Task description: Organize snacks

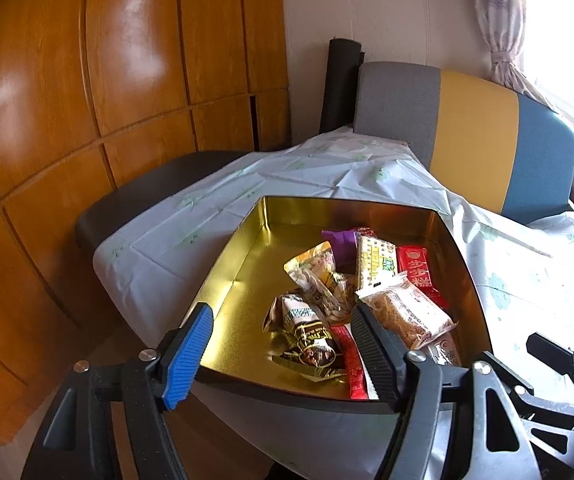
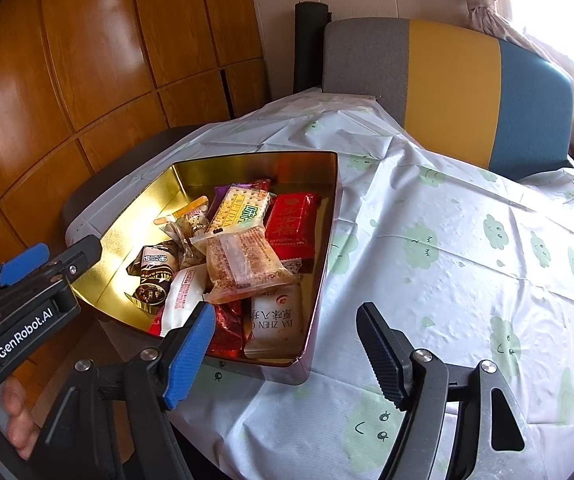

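On tablecloth [image 2: 447,240], snack-filled gold tin [image 1: 247,264], both hand-held grippers spread, fingers [image 2: 19,412] only in right view.

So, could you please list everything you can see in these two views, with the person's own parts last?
tin: one, gold inside, on the table's left part
snack packets: about ten, red, white, brown, purple, clear, piled in the tin's right half
tablecloth: one, white with green clouds, over the table
chair: one, grey, yellow and blue, behind the table
wardrobe: one, orange-brown wood, at left
curtain: one, pale, tied, top right by the window
left gripper: black, blue pad, open over the tin's near edge
right gripper: black, blue pad, open, empty, beside the tin
hand: one, bottom left, on the left gripper's handle
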A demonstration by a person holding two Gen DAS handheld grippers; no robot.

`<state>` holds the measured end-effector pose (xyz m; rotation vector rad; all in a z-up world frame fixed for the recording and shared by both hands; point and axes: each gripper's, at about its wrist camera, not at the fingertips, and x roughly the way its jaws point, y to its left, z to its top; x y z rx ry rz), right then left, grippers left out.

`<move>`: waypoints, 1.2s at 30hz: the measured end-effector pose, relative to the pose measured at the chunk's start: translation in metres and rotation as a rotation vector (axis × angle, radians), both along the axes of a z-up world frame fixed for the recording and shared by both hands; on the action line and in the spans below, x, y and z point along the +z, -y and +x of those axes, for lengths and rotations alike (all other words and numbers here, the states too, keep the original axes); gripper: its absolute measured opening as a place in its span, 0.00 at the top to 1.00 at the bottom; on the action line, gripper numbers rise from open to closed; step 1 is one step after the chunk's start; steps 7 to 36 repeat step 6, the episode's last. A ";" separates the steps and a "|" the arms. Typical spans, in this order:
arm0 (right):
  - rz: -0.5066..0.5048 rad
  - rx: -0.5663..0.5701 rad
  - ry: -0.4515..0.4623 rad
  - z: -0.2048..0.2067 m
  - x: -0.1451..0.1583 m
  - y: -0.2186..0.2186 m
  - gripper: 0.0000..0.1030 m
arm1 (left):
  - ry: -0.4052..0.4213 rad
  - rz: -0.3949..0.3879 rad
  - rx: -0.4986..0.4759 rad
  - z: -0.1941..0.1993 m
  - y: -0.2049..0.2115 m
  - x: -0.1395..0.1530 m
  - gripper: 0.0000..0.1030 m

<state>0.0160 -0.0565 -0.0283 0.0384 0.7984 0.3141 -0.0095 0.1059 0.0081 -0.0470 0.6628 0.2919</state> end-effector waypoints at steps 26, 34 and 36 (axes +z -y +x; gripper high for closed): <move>-0.004 -0.050 0.018 0.008 0.007 0.023 0.28 | 0.000 -0.015 -0.010 0.002 -0.003 0.000 0.38; -0.004 -0.050 0.018 0.008 0.007 0.023 0.28 | 0.000 -0.015 -0.010 0.002 -0.003 0.000 0.38; -0.004 -0.050 0.018 0.008 0.007 0.023 0.28 | 0.000 -0.015 -0.010 0.002 -0.003 0.000 0.38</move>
